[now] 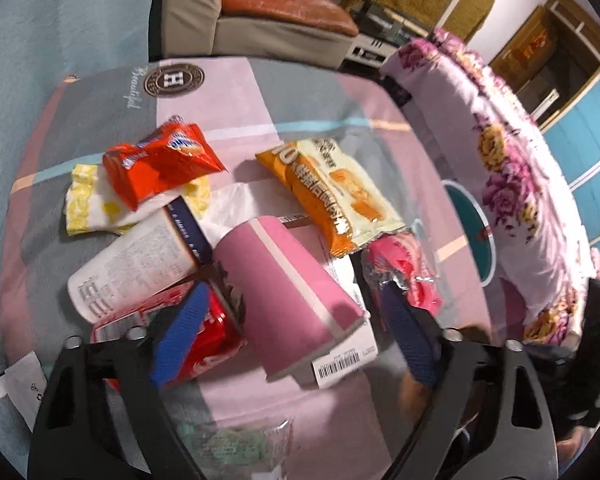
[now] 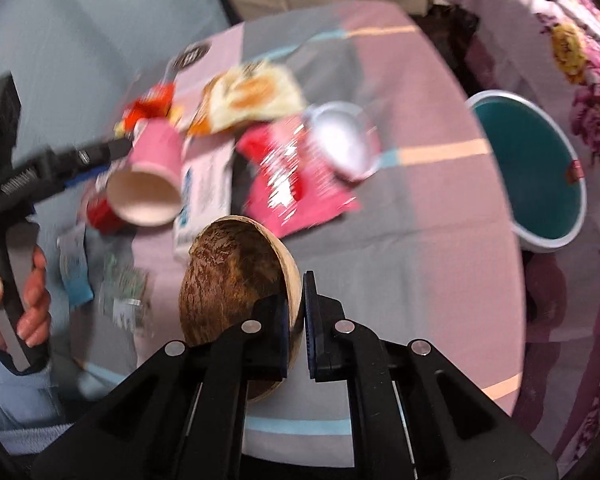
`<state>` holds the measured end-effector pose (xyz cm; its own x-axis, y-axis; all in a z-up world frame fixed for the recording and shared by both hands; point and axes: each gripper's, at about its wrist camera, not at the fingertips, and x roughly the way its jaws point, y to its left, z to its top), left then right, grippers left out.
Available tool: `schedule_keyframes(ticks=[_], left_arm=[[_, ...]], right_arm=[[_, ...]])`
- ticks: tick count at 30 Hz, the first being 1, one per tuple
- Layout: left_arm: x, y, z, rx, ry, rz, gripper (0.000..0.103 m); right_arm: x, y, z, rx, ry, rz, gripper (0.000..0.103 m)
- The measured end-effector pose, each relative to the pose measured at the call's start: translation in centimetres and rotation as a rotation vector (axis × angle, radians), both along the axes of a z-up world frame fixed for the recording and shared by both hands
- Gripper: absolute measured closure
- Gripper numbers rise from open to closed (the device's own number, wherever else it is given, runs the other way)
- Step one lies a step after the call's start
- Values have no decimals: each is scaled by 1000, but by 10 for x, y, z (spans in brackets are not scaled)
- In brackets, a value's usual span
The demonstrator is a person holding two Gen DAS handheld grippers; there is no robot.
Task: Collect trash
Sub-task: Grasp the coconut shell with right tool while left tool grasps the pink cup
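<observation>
- Trash lies heaped on the round table [image 1: 100, 92], which I take as my landmark: a pink paper cup [image 1: 288, 292] on its side at the middle, mouth toward me and holding nothing that I can see.
- Beside that cup on the table lie a white paper cup [image 1: 136, 264], also tipped over, a crushed red can [image 1: 204, 344], an orange wrapper [image 1: 164, 160], a yellow snack bag [image 1: 332, 188] and a pink foil packet [image 1: 404, 268].
- Off the table's right edge stands a teal bin [image 2: 536, 172]; what shows of its inside looks bare.
- My left gripper [image 1: 296, 340] hangs over the table with its blue pads spread wide on either side of the pink cup; they grip nothing.
- My right gripper [image 2: 296, 320] is clamped on the rim of a brown coconut-shell bowl [image 2: 228, 280], which is held tilted above the table's near edge; its hollow looks empty.
</observation>
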<state>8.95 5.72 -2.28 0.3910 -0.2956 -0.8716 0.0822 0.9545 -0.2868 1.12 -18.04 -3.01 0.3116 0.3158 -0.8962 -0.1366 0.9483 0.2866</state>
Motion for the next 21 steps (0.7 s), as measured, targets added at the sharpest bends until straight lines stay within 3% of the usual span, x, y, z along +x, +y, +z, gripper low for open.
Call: schedule_keyframes(ticks=[9, 13, 14, 15, 21], left_arm=[[3, -37, -14, 161, 3, -44, 19], [4, -55, -21, 157, 30, -89, 19], [4, -59, -24, 165, 36, -92, 23], [4, -62, -27, 180, 40, -91, 40], [-9, -69, -25, 173, 19, -84, 43]], right_arm=[[14, -54, 13, 52, -46, -79, 97], [15, -67, 10, 86, -46, -97, 97], [15, -71, 9, 95, -46, -102, 97], [15, -73, 8, 101, -47, -105, 97], [13, -88, 7, 130, -55, -123, 97]])
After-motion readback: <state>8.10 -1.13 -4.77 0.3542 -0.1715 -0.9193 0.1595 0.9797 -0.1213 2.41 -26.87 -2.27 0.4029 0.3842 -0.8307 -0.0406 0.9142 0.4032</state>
